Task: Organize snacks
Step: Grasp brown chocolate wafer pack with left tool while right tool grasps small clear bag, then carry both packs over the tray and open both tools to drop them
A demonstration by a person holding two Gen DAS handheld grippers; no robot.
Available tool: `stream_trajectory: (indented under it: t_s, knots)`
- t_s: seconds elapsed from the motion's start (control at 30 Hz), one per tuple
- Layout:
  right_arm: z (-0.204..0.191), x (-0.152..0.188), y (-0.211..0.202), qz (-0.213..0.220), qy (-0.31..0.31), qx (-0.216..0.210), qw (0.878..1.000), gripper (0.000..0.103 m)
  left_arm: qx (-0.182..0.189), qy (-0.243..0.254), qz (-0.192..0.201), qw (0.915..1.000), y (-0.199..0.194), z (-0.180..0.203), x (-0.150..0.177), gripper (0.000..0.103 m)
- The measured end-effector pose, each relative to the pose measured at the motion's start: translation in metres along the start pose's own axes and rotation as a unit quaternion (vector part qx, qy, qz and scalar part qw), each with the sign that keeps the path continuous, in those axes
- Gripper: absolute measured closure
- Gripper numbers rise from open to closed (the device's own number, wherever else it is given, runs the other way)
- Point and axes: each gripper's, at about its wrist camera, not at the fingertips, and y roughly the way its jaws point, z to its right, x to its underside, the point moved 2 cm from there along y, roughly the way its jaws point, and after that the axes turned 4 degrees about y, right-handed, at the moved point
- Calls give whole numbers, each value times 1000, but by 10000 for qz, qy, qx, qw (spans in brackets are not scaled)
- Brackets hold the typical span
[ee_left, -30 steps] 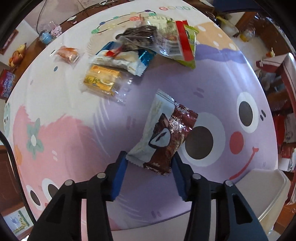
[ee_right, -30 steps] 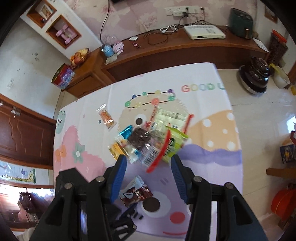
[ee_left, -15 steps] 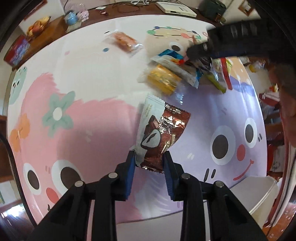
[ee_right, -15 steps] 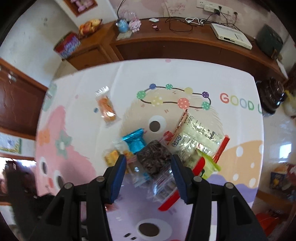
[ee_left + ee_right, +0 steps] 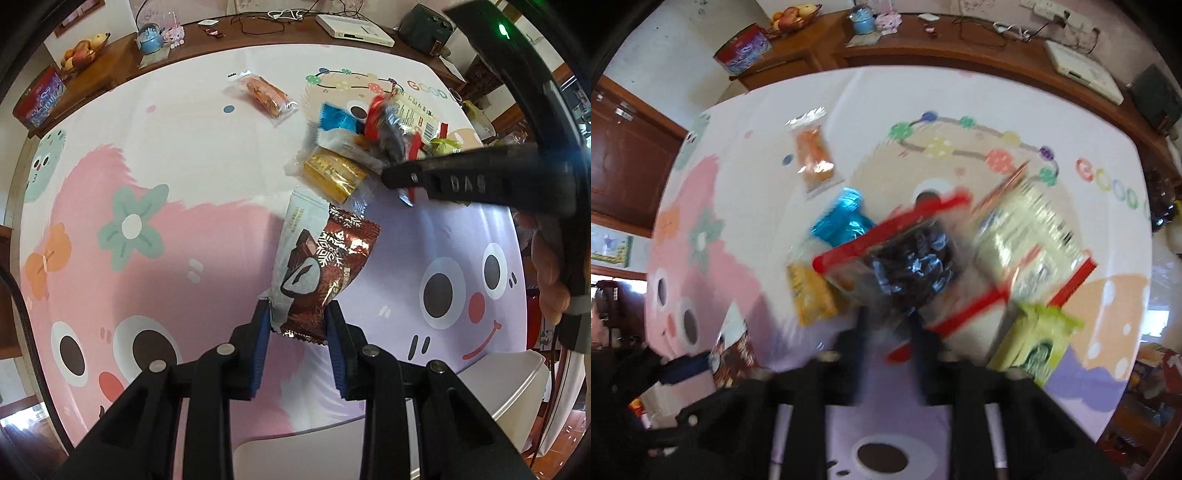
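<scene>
My left gripper (image 5: 297, 314) is shut on the bottom edge of a brown and white chocolate snack packet (image 5: 325, 258), which hangs above the cartoon tablecloth (image 5: 147, 184). My right gripper (image 5: 890, 323) is blurred and its jaws are closing on the lower edge of a clear red-edged bag of dark snacks (image 5: 912, 269) at the pile; its pads press the bag. In the left wrist view the right gripper (image 5: 391, 177) reaches into the pile from the right.
The pile holds a blue wrapper (image 5: 842, 221), a gold packet (image 5: 332, 173), a pale bag (image 5: 1030, 236) and a green packet (image 5: 1038, 339). An orange snack packet (image 5: 264, 92) lies apart. A white container (image 5: 517, 387) sits at the near right table edge. A person's hand (image 5: 546, 266) grips the right tool.
The left jaws shut on the chocolate packet and carried it left, a little higher. The right gripper dropped to the pile and narrowed around the clear bag.
</scene>
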Motion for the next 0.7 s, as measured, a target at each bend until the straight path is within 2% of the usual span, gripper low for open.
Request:
stream_trajectory:
  t_s: [0.07, 0.2, 0.47, 0.7]
  knots:
    - [-4, 7, 2, 19, -104, 144, 9998, 89, 9, -32, 25, 10000, -3, -1, 1, 75]
    - [-3, 20, -10, 148, -21, -13, 9999, 96, 10, -98, 125, 9999, -14, 1, 8, 75]
    - [-10, 64, -71, 668, 223, -576, 9959, 98, 53, -260, 494, 9984, -61, 5, 29, 75]
    - [-33, 120, -132, 1091, 209, -919, 9895, 98, 144, -336, 825, 9959, -115, 20, 70, 75]
